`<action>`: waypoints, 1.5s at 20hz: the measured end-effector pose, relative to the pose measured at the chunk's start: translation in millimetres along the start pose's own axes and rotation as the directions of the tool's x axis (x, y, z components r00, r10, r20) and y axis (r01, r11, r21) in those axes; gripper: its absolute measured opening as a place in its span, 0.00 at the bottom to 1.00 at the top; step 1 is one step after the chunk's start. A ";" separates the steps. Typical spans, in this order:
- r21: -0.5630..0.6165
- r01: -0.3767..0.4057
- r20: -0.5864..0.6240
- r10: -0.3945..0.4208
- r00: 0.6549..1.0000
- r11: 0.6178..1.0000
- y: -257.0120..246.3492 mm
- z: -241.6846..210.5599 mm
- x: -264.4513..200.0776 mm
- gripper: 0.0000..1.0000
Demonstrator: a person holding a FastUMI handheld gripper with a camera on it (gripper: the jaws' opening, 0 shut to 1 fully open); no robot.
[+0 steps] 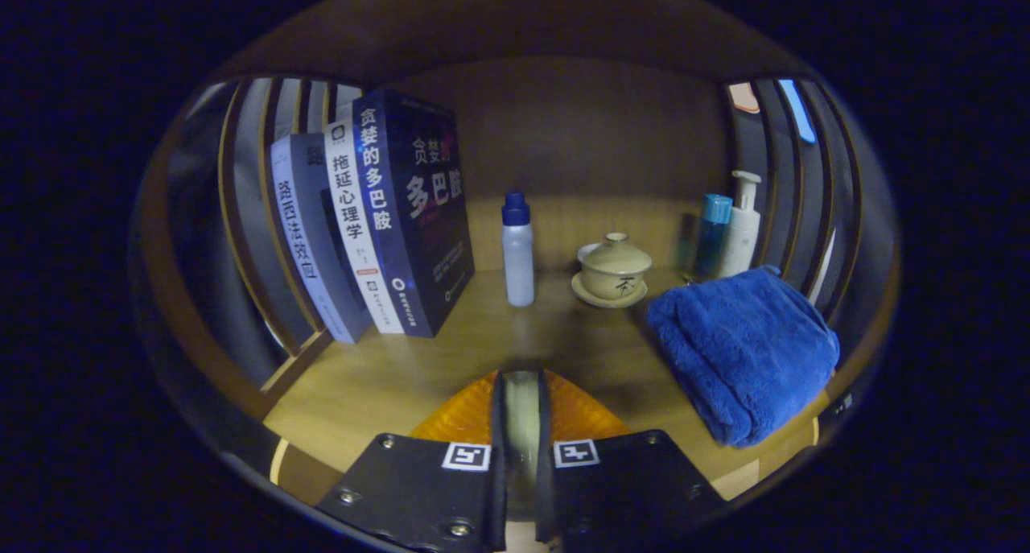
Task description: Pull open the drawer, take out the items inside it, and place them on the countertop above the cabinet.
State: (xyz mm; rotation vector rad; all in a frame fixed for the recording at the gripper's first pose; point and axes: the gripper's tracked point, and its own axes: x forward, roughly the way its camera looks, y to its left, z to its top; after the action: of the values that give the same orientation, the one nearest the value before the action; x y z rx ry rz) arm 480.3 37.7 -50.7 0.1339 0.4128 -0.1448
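My gripper [521, 376] hovers low over the front of the wooden countertop [378, 380]. Its fingers [467, 414] stand close together, with a thin pale object [521, 412] pressed between them and seen edge-on; I cannot tell what it is. Beyond the fingers, a small white bottle with a blue cap [517, 251] stands upright near the middle of the countertop. To its right a lidded tea bowl on a saucer [614, 270] rests on the wood.
Three upright books [378, 215] lean together at the left. A folded blue towel [744, 352] lies at the right front. Behind it stand a blue bottle [712, 233] and a white pump bottle [740, 223]. A wooden back wall and slatted sides enclose the countertop.
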 end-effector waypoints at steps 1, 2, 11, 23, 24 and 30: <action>0.000 0.010 0.011 -0.010 1.000 1.000 -1.5 3.4 4.4 0.14; 0.001 0.022 0.024 -0.022 0.999 1.000 -2.1 4.9 9.9 0.15; -0.065 0.050 0.147 -0.040 0.988 0.997 -3.8 15.7 6.1 0.48; -0.020 -0.075 0.310 0.077 0.948 0.997 -8.8 20.0 -171.0 0.97; -0.030 -0.073 0.312 0.079 0.947 0.997 -10.5 8.5 -184.5 0.97; -0.071 -0.062 0.331 0.083 0.940 0.996 -22.6 -65.7 -259.3 0.97</action>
State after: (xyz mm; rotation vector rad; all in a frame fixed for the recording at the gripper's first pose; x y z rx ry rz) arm 216.0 55.2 -6.8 0.0636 0.0725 -0.0799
